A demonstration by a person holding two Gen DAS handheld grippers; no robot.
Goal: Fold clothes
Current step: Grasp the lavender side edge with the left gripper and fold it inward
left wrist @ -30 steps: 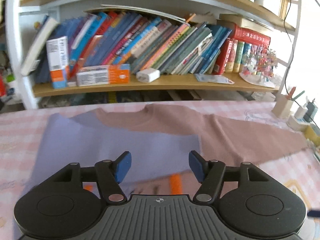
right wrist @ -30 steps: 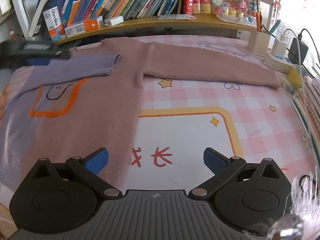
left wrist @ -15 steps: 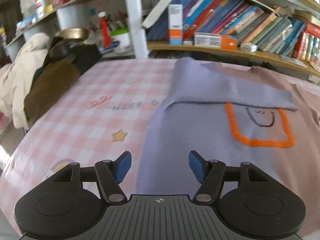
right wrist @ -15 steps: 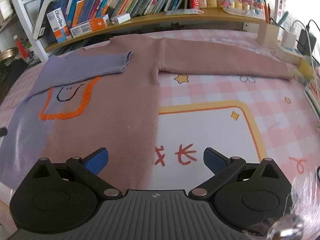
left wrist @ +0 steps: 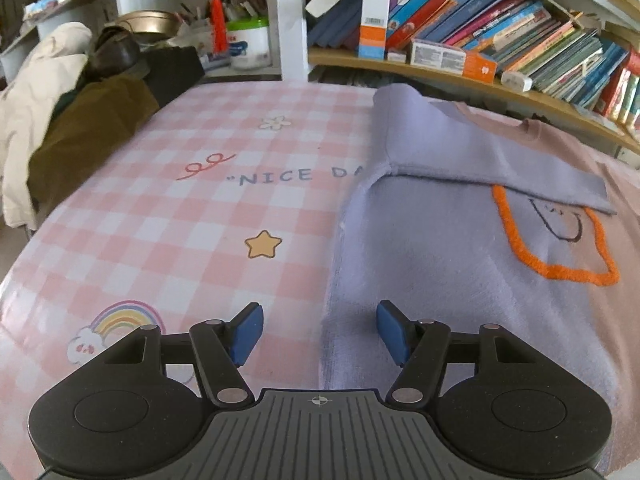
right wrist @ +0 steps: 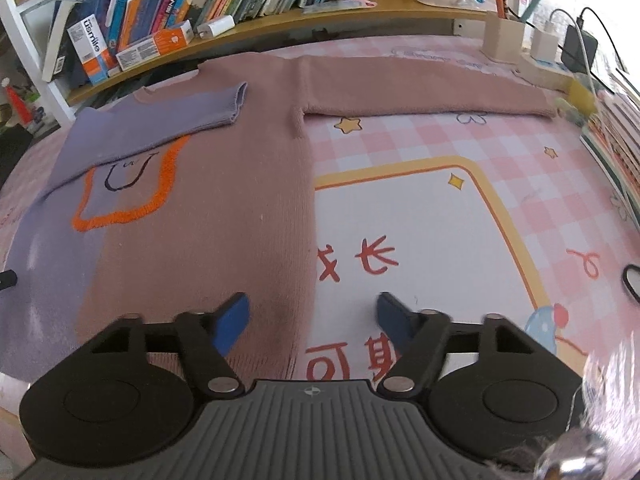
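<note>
Sweater [right wrist: 208,216], half lilac and half dusty pink, lies flat and face up on the table [right wrist: 440,240], which is covered with a pink checked cloth printed with stars, a rainbow and lettering. Its lilac sleeve [left wrist: 480,160] is folded across the chest, covering the top of an orange-outlined patch [left wrist: 556,240] with a drawn face. The pink sleeve [right wrist: 420,88] stretches straight out sideways toward a charger and cables at the table's far edge. The left gripper [left wrist: 318,334] hovers with its blue-padded jaws spread wide and empty, straddling the sweater's lilac side edge near the hem: one pad is over the bare cloth, the other over the knit. The right gripper [right wrist: 314,320] is likewise spread and holding nothing, straddling the pink side edge close to the hem. Behind the table runs a wooden bookshelf [right wrist: 320,20] packed with leaning books and small boxes. A heap of clothing [left wrist: 60,120] sits just beyond the table's left end.
</note>
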